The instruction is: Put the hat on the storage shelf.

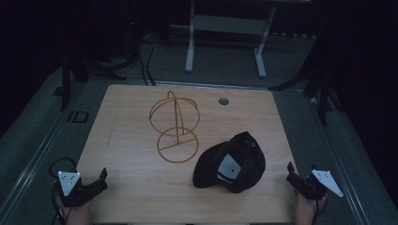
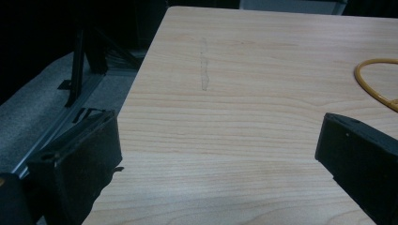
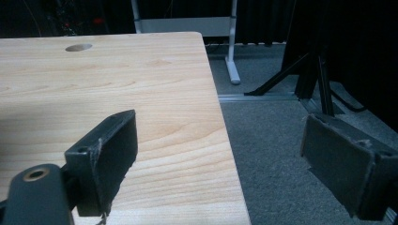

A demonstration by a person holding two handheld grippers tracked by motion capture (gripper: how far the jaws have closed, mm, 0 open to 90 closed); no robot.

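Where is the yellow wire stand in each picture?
High view: the wire stand stands mid-table, left of the black cap.
Left gripper view: a curved bit of its base ring shows at the right edge.
Right gripper view: not in it.
Shared landmark: the wooden table, in all three.

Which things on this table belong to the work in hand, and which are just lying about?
In play, as far as the layout suggests:
- black cap, upside down, nearest the right claw
- wire hat stand, upright, mid-table
- left claw, open, at the near left corner

Just there:
- cable hole in the table
- white desk frame behind
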